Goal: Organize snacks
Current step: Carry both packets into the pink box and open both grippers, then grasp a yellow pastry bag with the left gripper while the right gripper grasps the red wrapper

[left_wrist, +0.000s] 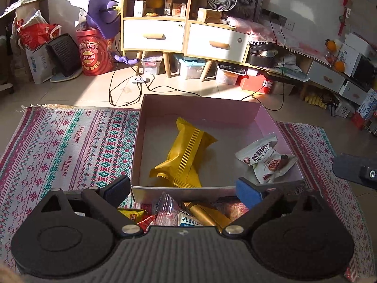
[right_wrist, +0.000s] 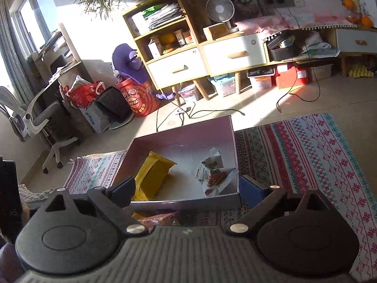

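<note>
An open pink box (left_wrist: 200, 105) sits on a patterned rug (left_wrist: 70, 141). In it lie a yellow snack packet (left_wrist: 186, 155) and white pecan packets (left_wrist: 268, 162). My left gripper (left_wrist: 183, 192) is open and empty, just before the box's near wall, above a pile of loose snacks (left_wrist: 186, 214). In the right wrist view the box (right_wrist: 183, 129) holds the yellow packet (right_wrist: 153, 176) and the white packets (right_wrist: 214, 174). My right gripper (right_wrist: 186, 193) is open and empty over the box's near wall. Part of the right gripper shows in the left wrist view (left_wrist: 355, 171).
A wooden shelf unit with white drawers (left_wrist: 165, 35) stands behind on the tile floor, with cables (left_wrist: 122, 87), storage bins (left_wrist: 190, 67) and a red Lay's tub (left_wrist: 95, 52). An office chair (right_wrist: 37, 118) is at the left. The rug (right_wrist: 306, 160) extends right.
</note>
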Demonstrator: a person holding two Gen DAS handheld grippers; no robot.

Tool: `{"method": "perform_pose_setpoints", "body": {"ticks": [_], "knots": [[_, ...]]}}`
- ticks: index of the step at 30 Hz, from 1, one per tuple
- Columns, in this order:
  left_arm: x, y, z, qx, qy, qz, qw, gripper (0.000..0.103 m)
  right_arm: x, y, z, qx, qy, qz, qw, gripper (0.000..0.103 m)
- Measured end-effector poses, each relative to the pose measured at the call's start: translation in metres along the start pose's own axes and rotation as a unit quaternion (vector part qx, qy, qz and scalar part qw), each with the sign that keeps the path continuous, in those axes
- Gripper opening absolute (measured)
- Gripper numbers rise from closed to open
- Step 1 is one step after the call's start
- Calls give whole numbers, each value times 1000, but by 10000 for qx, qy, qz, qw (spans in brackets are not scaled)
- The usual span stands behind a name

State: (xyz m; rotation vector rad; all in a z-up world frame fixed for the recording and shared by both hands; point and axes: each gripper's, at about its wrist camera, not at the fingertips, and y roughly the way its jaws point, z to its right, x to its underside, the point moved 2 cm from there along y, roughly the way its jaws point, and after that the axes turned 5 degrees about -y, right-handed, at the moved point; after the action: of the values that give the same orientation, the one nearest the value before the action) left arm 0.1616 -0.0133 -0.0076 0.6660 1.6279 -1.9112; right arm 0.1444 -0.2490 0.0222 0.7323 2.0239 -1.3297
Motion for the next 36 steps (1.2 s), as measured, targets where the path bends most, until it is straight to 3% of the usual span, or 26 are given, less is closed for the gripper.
{"method": "perform_pose_setpoints", "body": {"ticks": [9, 15, 18, 24, 36], "knots": [[36, -26, -10, 198, 401, -69, 9990, 103, 23, -16, -6, -59, -445, -105, 9989, 102], [56, -30, -18, 284, 262, -343, 9987, 103, 37, -17, -5, -52, -466, -260, 9986, 102], [69, -38, -23, 499, 175, -254, 9983, 103, 50, -22, -8, 59, -538, -167, 9984, 102], [84, -42, -32, 547, 342, -83, 9979, 103, 72, -25, -19, 33, -1048, -139, 9944, 102], [115, -32, -37, 838, 332, 112, 9959, 103, 115, -19, -34, 26, -1832, -455, 9820, 102]]}}
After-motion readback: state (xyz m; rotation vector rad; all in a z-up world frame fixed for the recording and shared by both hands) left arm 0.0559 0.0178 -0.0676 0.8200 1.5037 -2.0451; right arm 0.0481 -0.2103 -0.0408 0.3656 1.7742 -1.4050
